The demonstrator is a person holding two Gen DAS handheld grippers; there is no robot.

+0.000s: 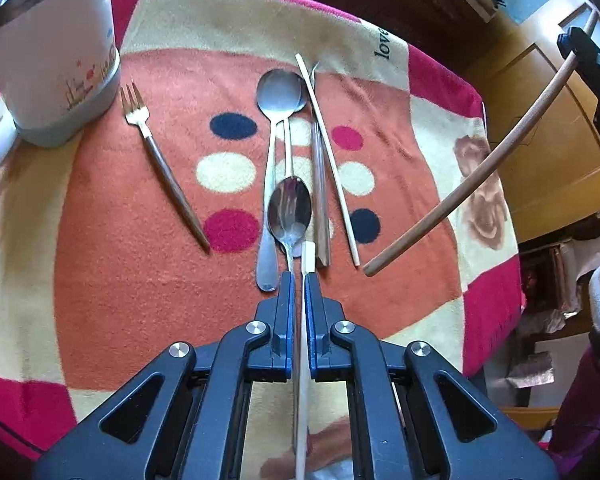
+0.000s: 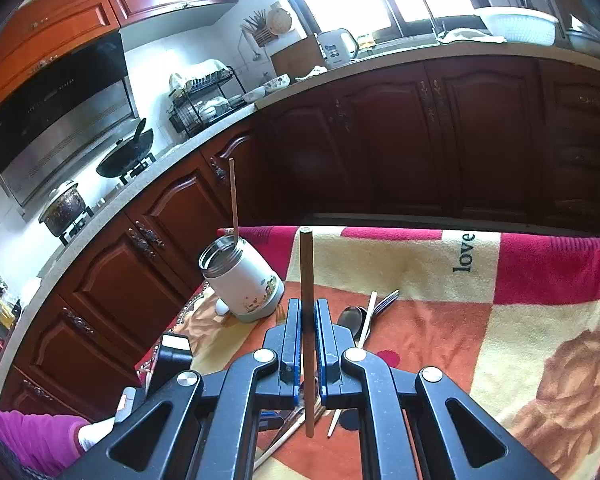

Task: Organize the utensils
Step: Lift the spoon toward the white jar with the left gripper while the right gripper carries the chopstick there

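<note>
In the left wrist view my left gripper (image 1: pixel 299 280) is shut on a thin white chopstick (image 1: pixel 302 340) that runs straight up between the pads. Just beyond its tip, two spoons (image 1: pixel 278 120), a silver fork (image 1: pixel 321 200) and another white chopstick (image 1: pixel 328 152) lie side by side on the blanket. A fork with a brown handle (image 1: pixel 156 152) lies to their left. My right gripper (image 2: pixel 308 308) is shut on a brown wooden chopstick (image 2: pixel 307 280), held upright above the blanket. A white canister (image 2: pixel 244 276) stands at the blanket's far left with one chopstick (image 2: pixel 233 200) in it.
The patterned blanket (image 1: pixel 140 280) covers the table; its far edge faces dark kitchen cabinets (image 2: pixel 420 140). A white spoon-like thing (image 1: pixel 0 144) lies beside the canister (image 1: pixel 52 56). A gloved hand with a purple sleeve (image 2: pixel 40 436) shows at the lower left of the right wrist view.
</note>
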